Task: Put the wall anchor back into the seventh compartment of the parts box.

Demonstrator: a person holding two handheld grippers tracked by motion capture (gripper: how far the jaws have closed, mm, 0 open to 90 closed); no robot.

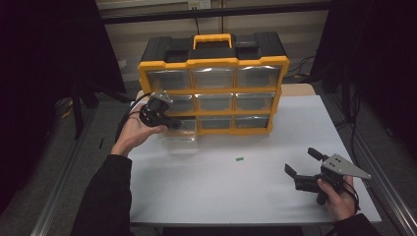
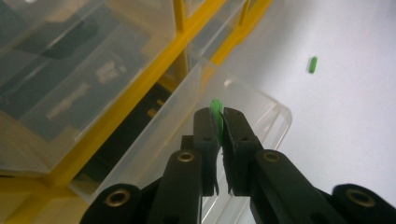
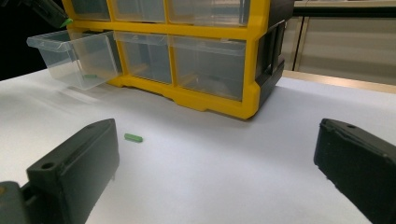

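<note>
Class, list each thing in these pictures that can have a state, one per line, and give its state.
Left claw: shut on a green piece, over the drawer.
Right claw: open, empty, low over the table.
Bottom-left drawer: pulled out; one green bit lies inside.
Other drawers: shut.
Loose green piece: lying on the table, untouched.
Organiser: upright.

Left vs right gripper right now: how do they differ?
The left gripper is shut on a green piece; the right gripper is open and holds nothing. The left gripper hangs over the pulled-out clear drawer; the right gripper sits low over the white table, away from the organizer. Both have black jaws.
</note>
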